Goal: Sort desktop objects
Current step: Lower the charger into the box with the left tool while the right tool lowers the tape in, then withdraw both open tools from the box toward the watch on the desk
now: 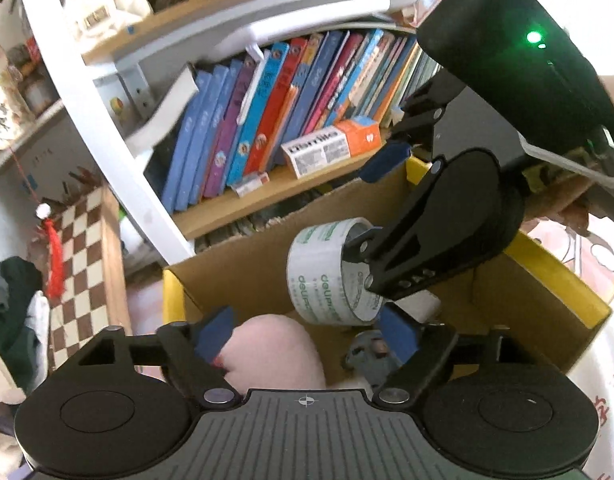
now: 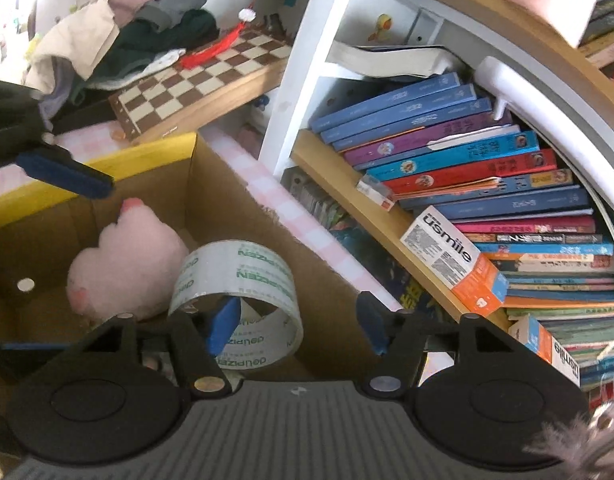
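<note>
A cardboard box with a yellow rim (image 1: 563, 276) (image 2: 159, 156) stands below both grippers. A pink plush toy (image 1: 275, 356) (image 2: 123, 264) lies inside it. My left gripper (image 1: 307, 336) is open above the box, its jaws wide on either side of the plush, which lies lower in the box. A roll of clear tape (image 1: 327, 276) (image 2: 243, 280) hangs on the left finger (image 2: 223, 326) of my right gripper (image 2: 297, 326), which is open; that finger is inside the roll's hole. The right gripper shows over the box in the left wrist view (image 1: 371, 212).
A small grey object (image 1: 367, 354) lies on the box floor. A white bookshelf (image 2: 283, 92) with many books (image 2: 487, 184) and an orange-white usmile box (image 2: 455, 260) (image 1: 335, 146) stands behind the box. A chessboard (image 2: 203, 76) and a clothes pile (image 2: 119, 28) sit at the left.
</note>
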Tool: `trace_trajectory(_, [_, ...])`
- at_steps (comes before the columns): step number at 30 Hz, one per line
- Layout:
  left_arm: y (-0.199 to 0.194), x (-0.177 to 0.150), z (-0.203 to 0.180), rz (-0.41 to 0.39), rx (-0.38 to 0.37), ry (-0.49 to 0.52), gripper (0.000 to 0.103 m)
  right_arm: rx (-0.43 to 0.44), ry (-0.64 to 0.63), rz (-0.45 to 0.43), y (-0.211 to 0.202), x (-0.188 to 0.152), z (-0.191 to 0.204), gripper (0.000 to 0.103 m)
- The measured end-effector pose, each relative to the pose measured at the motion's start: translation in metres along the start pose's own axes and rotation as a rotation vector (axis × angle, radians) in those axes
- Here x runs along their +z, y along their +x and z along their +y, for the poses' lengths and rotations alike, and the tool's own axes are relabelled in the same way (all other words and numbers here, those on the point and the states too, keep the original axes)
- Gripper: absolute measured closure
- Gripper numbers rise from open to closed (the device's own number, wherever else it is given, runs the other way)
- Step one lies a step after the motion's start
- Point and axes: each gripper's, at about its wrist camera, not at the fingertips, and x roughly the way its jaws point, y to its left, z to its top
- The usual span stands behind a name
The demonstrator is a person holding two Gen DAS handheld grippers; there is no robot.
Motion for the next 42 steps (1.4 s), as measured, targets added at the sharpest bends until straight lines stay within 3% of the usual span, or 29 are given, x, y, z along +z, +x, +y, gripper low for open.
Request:
trace_trajectory(6, [-0.029, -0.008, 0.004, -0.053, 0.033, -0.034, 0.013, -0.011, 0.086, -0.061, -0.027, -0.005, 0.001, 0.032])
trace_trajectory(17, [-0.088, -0.027, 0.011, -0.17, 0.07, -0.101, 0.011, -0.069, 0.173, -0.166, -0.088, -0.013, 0.02, 0.032])
trace_trajectory(22, [-0.114, -0.038, 0.01, -0.215, 0.072, -0.115, 0.006, -0.107, 0.256, -0.202, -0.116, -0.024, 0.029, 0.026])
trace_trajectory(28, [-0.132, -0.054, 0.008, -0.225, 0.082, -0.143, 0.003, -0.16, 0.337, -0.238, -0.147, -0.043, 0.046, 0.021])
trace_trajectory(35, [-0.155, -0.078, 0.005, -0.232, 0.092, -0.168, 0.0, -0.223, 0.397, -0.272, -0.178, -0.069, 0.076, 0.0])
trace_trajectory(42, [-0.178, -0.105, 0.005, -0.237, 0.111, -0.216, 0.0, -0.254, 0.434, -0.282, -0.203, -0.093, 0.111, 0.0])
